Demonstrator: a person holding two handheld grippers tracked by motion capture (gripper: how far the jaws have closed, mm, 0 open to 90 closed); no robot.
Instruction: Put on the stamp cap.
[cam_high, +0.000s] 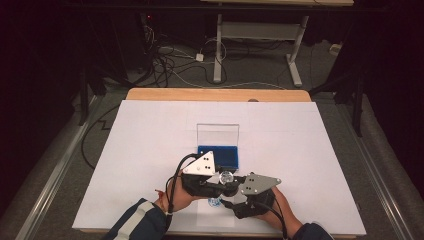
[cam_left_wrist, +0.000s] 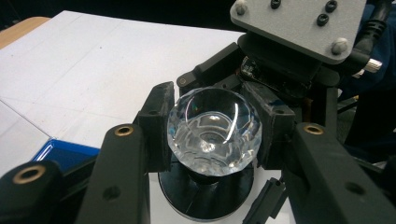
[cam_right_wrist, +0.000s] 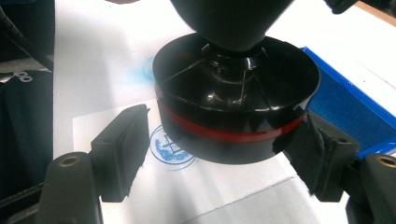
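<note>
Stamp (cam_left_wrist: 212, 133) with a clear faceted knob and a black, red-banded base hangs just above the paper (cam_right_wrist: 224, 196), right over a round blue imprint (cam_right_wrist: 170, 149). Left tongs (cam_high: 226, 178) are closed on the knob. Right tongs (cam_right_wrist: 224, 158) stand open either side of the base, neither pad clearly touching. Beyond both tongs lies a blue ink pad (cam_high: 222, 155), its clear lid up.

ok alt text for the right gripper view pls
A round black stamp base with a red band hangs just above white paper, over a blue circular seal print. Two black jaws flank it without clearly gripping; a blue ink pad tray sits right.
</note>
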